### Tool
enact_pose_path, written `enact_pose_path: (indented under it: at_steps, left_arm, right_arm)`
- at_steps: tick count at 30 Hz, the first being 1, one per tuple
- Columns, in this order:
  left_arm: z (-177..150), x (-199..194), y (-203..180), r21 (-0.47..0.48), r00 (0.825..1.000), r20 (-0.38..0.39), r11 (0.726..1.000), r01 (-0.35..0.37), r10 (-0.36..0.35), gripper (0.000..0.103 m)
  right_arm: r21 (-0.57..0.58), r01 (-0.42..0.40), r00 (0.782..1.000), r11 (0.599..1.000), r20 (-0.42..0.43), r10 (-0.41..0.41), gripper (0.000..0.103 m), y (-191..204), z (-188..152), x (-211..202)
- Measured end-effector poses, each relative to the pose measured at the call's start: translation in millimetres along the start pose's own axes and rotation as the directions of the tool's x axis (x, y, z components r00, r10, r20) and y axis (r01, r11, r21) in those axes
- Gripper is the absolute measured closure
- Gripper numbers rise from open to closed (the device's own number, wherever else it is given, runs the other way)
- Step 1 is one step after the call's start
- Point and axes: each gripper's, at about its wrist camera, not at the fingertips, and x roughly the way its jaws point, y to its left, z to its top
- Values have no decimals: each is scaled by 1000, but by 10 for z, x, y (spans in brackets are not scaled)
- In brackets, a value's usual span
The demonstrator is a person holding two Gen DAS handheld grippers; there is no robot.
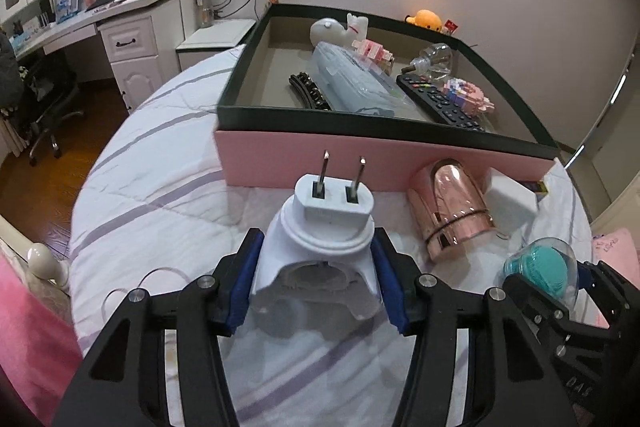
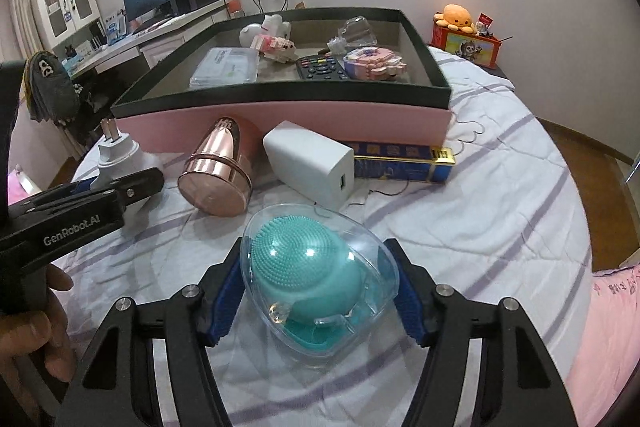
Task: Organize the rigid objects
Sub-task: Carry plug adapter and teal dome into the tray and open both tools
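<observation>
Grippers both loaded, just short of pink box (image 1: 360,163) on striped bedspread (image 1: 160,163). Left gripper (image 1: 316,279) clamped on white plug adapter (image 1: 326,227), blue pads against its flanks, prongs up and forward, probably so the body stays steady for lifting over the dark rim. Right gripper (image 2: 316,291) closed around clear egg-shaped case (image 2: 320,279) holding teal bristled brush; grip across the widest part, likely to stop slipping. Box already holding remote (image 2: 322,69), block figures, flat plastic case. Rose-gold cylinder (image 2: 220,171), white charger block (image 2: 312,159) and blue-gold tin (image 2: 404,161) lying loose beside box wall, not yet sorted.
</observation>
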Motion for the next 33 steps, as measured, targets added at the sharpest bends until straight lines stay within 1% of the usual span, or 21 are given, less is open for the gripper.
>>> enact_pose_path:
  at_steps: [6, 7, 8, 10, 12, 15, 16, 17, 18, 19, 20, 21, 23, 28, 30, 31, 32, 33]
  left_arm:
    - [14, -299, -6, 14, 999, 43, 1000, 6, -7, 49]
    - [20, -328, -6, 17, 999, 48, 1000, 8, -9, 70]
    - [29, -322, -2, 19, 999, 33, 1000, 18, -19, 92]
    - [31, -309, 30, 4, 999, 17, 999, 41, -41, 90]
    - [2, -257, 34, 16, 1000, 0, 1000, 24, -24, 90]
    - [-44, -284, 47, 18, 1000, 9, 1000, 1, -1, 88]
    - [-51, -291, 47, 19, 1000, 9, 1000, -4, 4, 78]
    - [-65, -314, 48, 21, 1000, 14, 1000, -14, 14, 51]
    - [-75, -324, 46, 17, 1000, 19, 1000, -21, 21, 32]
    - [-94, -336, 50, 11, 999, 23, 1000, -28, 27, 6]
    - [-120, -365, 50, 5, 999, 37, 1000, -29, 29, 2]
    - [-149, -391, 43, 7, 999, 46, 1000, -20, 19, 2]
    - [-206, -385, 18, 8, 999, 34, 1000, -6, 5, 2]
    - [-310, -235, -17, 9, 1000, -16, 1000, -12, 12, 1]
    - [-323, -196, -48, 17, 1000, -15, 1000, -7, 7, 2]
    - [-318, -194, -62, 22, 1000, -6, 1000, -4, 4, 8]
    - [-309, -187, -73, 27, 1000, -2, 1000, 12, -12, 25]
    - [-294, -155, -79, 24, 999, -19, 999, 43, -42, 36]
  right_arm:
    - [6, -14, 999, 1000, 31, 14, 36, 12, 44, -194]
    - [5, -16, 999, 1000, 37, 16, 36, 21, 50, -221]
    - [3, -18, 999, 1000, 43, 18, 36, 31, 62, -250]
    - [0, -20, 998, 1000, 51, 20, 36, 54, 74, -291]
    - [-4, -24, 998, 1000, 52, 25, 36, 74, 75, -313]
    - [-5, -27, 999, 1000, 43, 27, 36, 91, 50, -305]
    - [-6, -29, 999, 1000, 38, 29, 36, 94, 37, -301]
    - [-5, -30, 999, 1000, 37, 30, 36, 93, 17, -303]
    - [-4, -32, 999, 999, 34, 32, 36, 92, 6, -301]
    - [-2, -34, 999, 999, 33, 34, 36, 92, 1, -300]
    - [-4, -33, 999, 999, 33, 33, 36, 96, -1, -300]
    - [-6, -34, 999, 999, 32, 34, 36, 97, -6, -303]
    - [-6, -35, 999, 999, 31, 35, 36, 98, -1, -303]
    - [-3, -39, 999, 999, 26, 39, 36, 107, -18, -297]
    - [-4, -40, 999, 999, 23, 40, 36, 113, -31, -292]
    - [-5, -40, 999, 999, 21, 40, 36, 116, -35, -290]
    - [-4, -41, 999, 999, 21, 41, 36, 112, -40, -289]
    - [-3, -41, 999, 999, 20, 41, 36, 107, -40, -286]
